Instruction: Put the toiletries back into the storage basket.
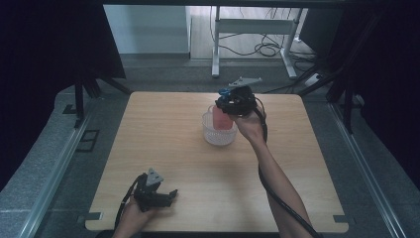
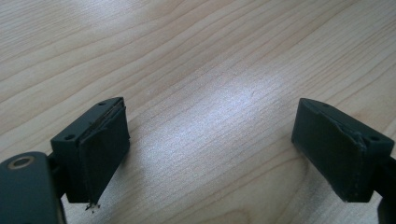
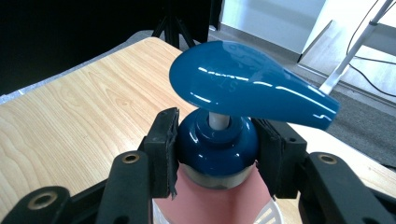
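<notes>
My right tool (image 3: 215, 144) is clamped on the blue collar of a pump bottle (image 3: 219, 149), just under the spout. I'd say the trick here is keeping the squeeze on that collar, not the pink body, and moving straight up or down so the bottle doesn't catch the rim of the white basket (image 1: 218, 135) it's sitting in — mid-counter, toward the far edge. Bottle's pink with a glossy blue pump head. My left tool (image 2: 212, 151) is wide apart, empty, low over the bare wooden counter (image 1: 168, 129) near me.
</notes>
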A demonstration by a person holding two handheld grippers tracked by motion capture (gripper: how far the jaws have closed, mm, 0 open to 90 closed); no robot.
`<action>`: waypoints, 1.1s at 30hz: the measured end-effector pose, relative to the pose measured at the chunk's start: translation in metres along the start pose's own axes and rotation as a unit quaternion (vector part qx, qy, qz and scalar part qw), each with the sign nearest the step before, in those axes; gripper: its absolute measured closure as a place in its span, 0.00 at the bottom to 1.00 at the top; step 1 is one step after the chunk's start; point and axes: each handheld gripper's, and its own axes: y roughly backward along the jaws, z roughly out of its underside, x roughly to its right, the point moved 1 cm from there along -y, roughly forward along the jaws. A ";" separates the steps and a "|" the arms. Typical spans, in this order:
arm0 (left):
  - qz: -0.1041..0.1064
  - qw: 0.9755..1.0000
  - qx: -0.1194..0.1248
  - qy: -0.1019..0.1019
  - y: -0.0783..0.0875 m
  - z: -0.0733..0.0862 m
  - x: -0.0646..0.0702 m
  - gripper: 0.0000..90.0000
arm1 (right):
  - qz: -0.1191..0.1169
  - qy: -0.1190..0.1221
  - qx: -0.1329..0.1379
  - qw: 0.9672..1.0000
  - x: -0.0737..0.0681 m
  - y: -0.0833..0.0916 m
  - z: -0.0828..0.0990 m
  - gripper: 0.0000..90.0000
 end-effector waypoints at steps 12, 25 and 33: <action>0.001 1.000 -0.002 -0.001 0.000 0.000 0.000 0.12 | -0.007 0.007 -0.006 1.000 -0.004 -0.012 0.011 0.59; 0.000 1.000 -0.002 0.000 0.000 0.000 0.000 0.12 | -0.010 0.004 -0.020 1.000 -0.004 -0.026 0.028 0.59; 0.000 1.000 -0.002 -0.001 0.000 0.000 0.000 0.12 | -0.013 0.001 -0.026 1.000 -0.004 -0.035 0.036 0.59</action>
